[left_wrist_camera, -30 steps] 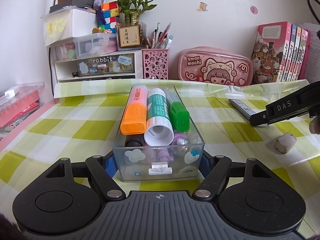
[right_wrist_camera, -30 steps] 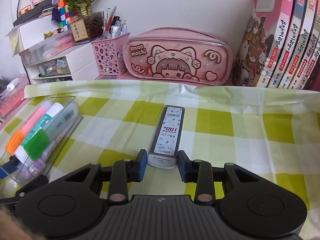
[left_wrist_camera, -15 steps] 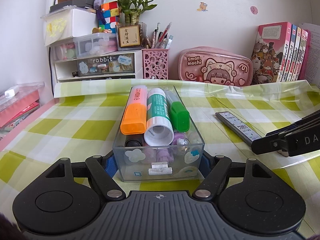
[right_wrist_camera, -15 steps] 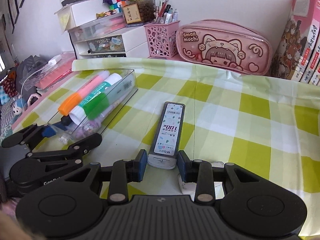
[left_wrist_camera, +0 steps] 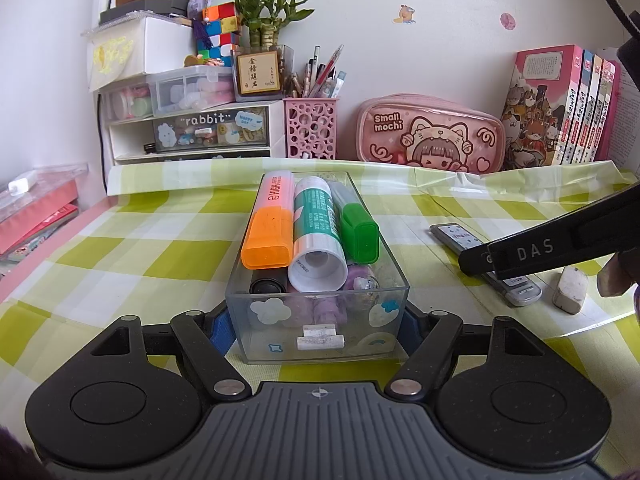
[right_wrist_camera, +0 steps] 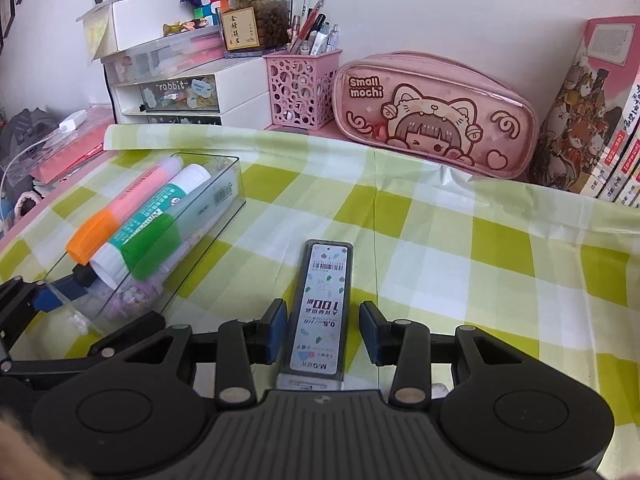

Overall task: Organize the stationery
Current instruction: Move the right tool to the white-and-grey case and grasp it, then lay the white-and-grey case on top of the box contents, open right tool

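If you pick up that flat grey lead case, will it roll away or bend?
The lead case probably won't roll: it looks flat-sided and lies flat on the tablecloth. It looks like rigid plastic, so likely stiff. Its glossy label suggests it may slip between the right gripper pads.

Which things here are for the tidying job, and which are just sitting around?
For the job:
- clear box, held by the left gripper
- lead case, between the right gripper pads, which just opened
- eraser

Just sitting around:
- pink pencil case
- books
- pink pen cup
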### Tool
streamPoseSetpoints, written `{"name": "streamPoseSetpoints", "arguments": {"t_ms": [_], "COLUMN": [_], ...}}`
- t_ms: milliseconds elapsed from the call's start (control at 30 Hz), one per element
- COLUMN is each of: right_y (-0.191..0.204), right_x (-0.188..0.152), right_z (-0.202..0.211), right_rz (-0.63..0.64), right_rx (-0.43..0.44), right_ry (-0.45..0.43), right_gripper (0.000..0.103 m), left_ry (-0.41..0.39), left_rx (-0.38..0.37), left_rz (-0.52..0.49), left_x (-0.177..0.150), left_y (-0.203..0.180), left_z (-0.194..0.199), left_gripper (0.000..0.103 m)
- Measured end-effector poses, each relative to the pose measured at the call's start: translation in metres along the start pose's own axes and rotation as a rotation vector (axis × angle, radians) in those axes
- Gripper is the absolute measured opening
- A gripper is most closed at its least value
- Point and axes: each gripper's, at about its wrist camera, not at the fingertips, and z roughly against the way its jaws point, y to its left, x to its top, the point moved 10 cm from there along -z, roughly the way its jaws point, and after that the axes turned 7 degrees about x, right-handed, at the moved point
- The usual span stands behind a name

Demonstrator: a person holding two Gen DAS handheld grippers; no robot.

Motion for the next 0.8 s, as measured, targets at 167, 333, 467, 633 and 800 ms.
{"name": "streamPoseSetpoints", "arguments": {"t_ms": [167,333,467,633,800], "right_y": [0.0,-0.003,-0.008,-0.013,-0.008], "right_x": [0.002,0.003,0.006,0.014,0.025], "right_z": [-0.002,-0.001,0.002,0.009,0.014], "right_rz": [0.001,-0.053,-0.186,-0.344,-0.472], "right_rx": [-0.005,-0.007,0.065,0.155,0.269], "right_ry": [-0.02,-0.029,-0.031,-0.043,-0.054], "right_gripper": [0.035,0.033,0.033,0.033,0.033], "left_ry": [0.0,0.0,0.0,-0.001,-0.001], "left_rx": [0.0,0.0,0.0,0.002,0.002], "left_rz": [0.0,0.0,0.0,-0.002,-0.002], "left_x": [0.0,0.0,0.0,0.0,0.0], "left_y": [0.0,0.0,0.0,0.0,0.0], "left_z": [0.0,0.0,0.0,0.0,0.0], "left_gripper": [0.074,0.074,0.074,0.074,0.074]}}
